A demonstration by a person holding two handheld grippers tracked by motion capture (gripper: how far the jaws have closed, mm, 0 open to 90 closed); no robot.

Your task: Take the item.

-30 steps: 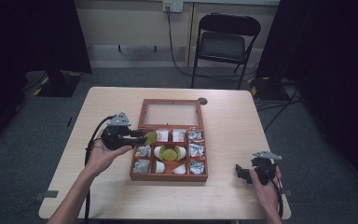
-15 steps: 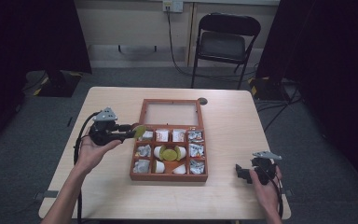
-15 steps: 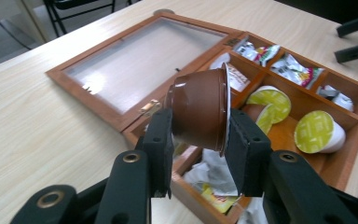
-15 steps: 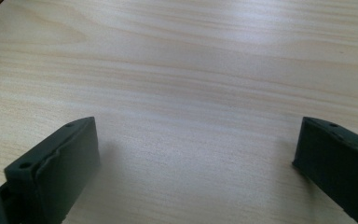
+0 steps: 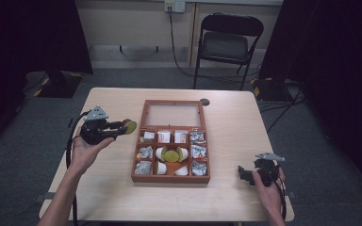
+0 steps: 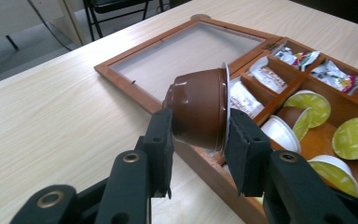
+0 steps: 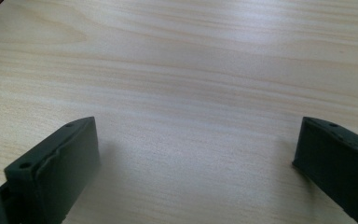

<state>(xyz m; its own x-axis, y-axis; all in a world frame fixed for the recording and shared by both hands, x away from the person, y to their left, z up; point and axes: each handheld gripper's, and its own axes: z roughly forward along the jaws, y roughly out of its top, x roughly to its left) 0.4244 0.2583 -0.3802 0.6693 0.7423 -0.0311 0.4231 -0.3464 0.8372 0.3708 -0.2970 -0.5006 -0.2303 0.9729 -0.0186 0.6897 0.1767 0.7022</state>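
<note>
Legible text: none. The sachets [image 6: 265, 77] in the wooden box [image 6: 200, 161] carry brown print too blurred to read; the foil packets [image 6: 338, 77] beside them show coloured marks but no readable words. The yellow-green lids of the capsules [image 6: 356, 140] bear faint patterning, not decipherable. The brown capsule [image 6: 200, 109] has no readable marking on its side. No label, brand, number or sign can be made out on the desk [image 7: 177, 70].
</note>
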